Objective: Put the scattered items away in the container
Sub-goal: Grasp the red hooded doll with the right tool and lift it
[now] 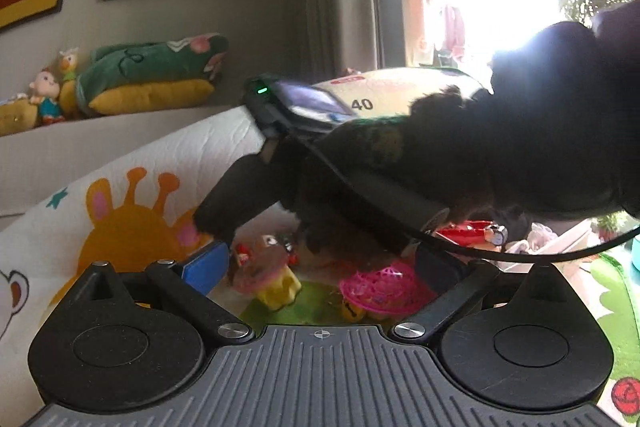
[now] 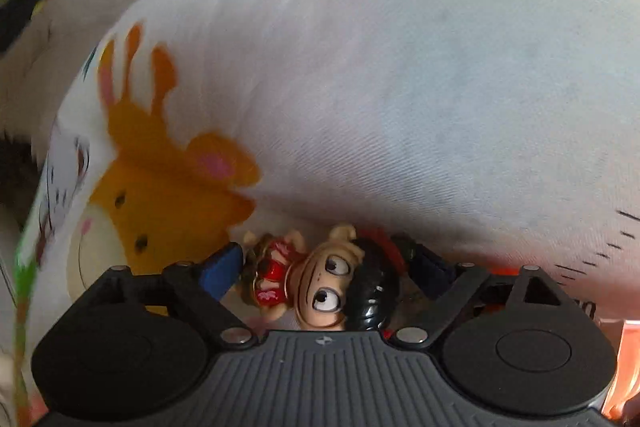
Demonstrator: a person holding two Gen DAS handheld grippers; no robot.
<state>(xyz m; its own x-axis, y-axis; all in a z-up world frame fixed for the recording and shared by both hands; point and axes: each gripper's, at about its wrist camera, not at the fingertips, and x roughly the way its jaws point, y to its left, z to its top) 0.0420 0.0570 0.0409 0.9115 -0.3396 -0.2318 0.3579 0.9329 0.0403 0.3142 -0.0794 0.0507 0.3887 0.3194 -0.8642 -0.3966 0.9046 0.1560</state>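
Observation:
My left gripper (image 1: pixel 320 267) hangs open over toys on a green surface. Under it are a brown-headed doll in a yellow dress (image 1: pixel 272 277) and a pink lattice ball (image 1: pixel 380 285). A white fabric container wall (image 1: pixel 132 167) printed with an orange giraffe rises on the left. A gloved hand (image 1: pixel 520 131) holds the other gripper's dark body (image 1: pixel 360 179) across the middle of the left wrist view. My right gripper (image 2: pixel 320 257) is shut on a small figure (image 2: pixel 320 287) with black hair and red clothes, lying sideways, close to the giraffe-printed wall (image 2: pixel 360 87).
A ledge at the back left carries a green and yellow plush (image 1: pixel 152 79) and a small doll (image 1: pixel 46 95). A red toy (image 1: pixel 476 231) and a white box (image 1: pixel 560 243) lie to the right. A green mat with a rose print (image 1: pixel 624 395) spreads at the right edge.

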